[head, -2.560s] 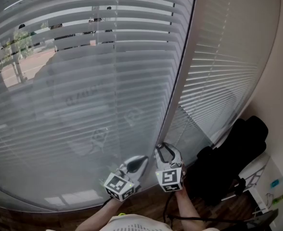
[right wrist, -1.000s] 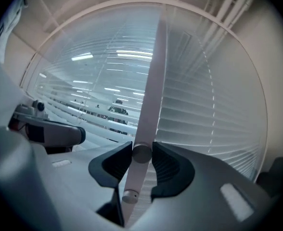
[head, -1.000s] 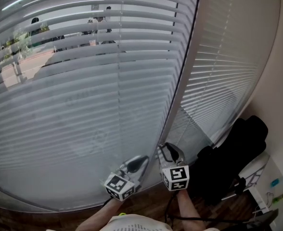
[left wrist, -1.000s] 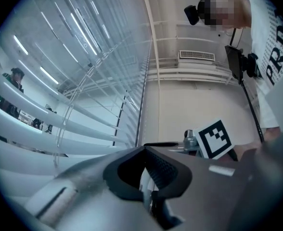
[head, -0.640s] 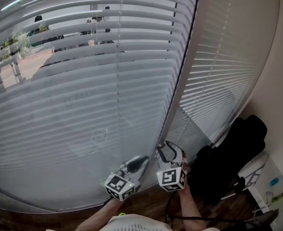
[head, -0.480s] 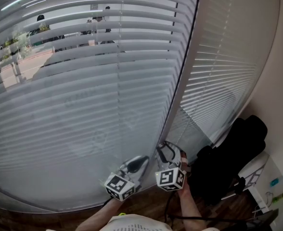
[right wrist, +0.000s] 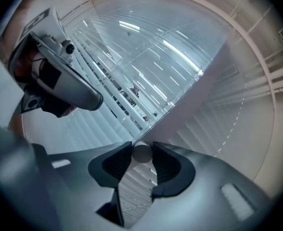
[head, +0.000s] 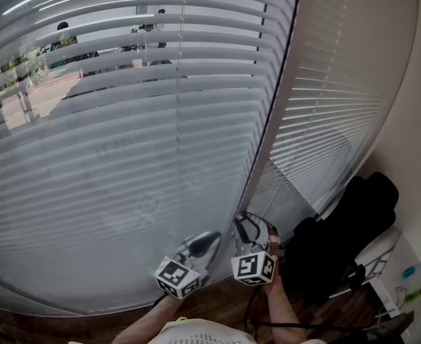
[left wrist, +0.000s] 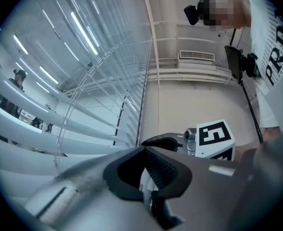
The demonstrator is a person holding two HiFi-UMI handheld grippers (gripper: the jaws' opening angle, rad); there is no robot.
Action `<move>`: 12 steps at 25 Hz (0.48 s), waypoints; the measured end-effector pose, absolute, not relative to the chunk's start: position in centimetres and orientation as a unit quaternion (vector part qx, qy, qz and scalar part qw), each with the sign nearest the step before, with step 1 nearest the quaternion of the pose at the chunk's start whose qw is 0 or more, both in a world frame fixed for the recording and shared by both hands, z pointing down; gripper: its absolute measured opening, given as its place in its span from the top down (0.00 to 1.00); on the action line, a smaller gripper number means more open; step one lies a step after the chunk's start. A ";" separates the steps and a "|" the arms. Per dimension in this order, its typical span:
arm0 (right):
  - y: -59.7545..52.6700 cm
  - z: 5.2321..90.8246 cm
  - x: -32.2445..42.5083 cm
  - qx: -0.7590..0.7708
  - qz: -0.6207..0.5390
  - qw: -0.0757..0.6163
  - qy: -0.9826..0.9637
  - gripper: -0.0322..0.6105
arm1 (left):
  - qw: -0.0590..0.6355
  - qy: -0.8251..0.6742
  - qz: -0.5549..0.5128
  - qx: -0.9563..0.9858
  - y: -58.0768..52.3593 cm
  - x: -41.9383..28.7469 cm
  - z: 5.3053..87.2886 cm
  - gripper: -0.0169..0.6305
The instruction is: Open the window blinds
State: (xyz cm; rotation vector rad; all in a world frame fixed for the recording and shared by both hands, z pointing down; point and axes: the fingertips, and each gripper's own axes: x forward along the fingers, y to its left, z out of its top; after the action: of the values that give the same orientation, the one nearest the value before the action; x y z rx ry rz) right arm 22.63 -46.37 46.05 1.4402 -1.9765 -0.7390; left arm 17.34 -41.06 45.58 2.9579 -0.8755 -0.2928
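White slatted blinds (head: 124, 120) cover the big window, their slats partly tilted so the street shows through at the top. A second blind (head: 325, 113) hangs to the right of the frame post. The blind's thin tilt wand (right wrist: 142, 154) ends between the pads of my right gripper (right wrist: 142, 150). Those jaws have just been closing and now press on the wand's round end. In the head view the right gripper (head: 250, 224) is at the foot of the post. My left gripper (head: 209, 239) hovers beside it, shut and holding nothing, its pad tips touching (left wrist: 144, 150).
A black bag or chair (head: 346, 242) stands against the wall at the lower right, with a white table (head: 400, 271) beside it. Dark wood floor (head: 218, 307) runs under the window. The person's white shirt (left wrist: 276, 57) fills the right of the left gripper view.
The right gripper has rolled about its own axis at the post, its marker cube showing a different face. The slats have tilted a little wider, showing more of the street. The left gripper stayed put.
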 end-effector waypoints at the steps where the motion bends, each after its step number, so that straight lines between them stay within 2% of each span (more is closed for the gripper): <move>1: -46.4 46.0 22.6 0.541 -0.272 0.285 -0.742 0.73 | 0.021 -0.282 -0.094 0.955 -41.0 17.4 45.6 0.99; 12: -46.5 46.0 23.2 0.567 -0.165 0.197 -0.783 0.74 | 0.020 -0.281 -0.094 0.955 -41.1 17.4 45.6 0.99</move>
State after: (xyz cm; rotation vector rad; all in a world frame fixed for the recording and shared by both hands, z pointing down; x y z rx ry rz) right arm 23.23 -46.52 45.99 1.5873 -2.1925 -0.4621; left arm 17.43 -41.07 45.56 2.9620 -0.8719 -0.2929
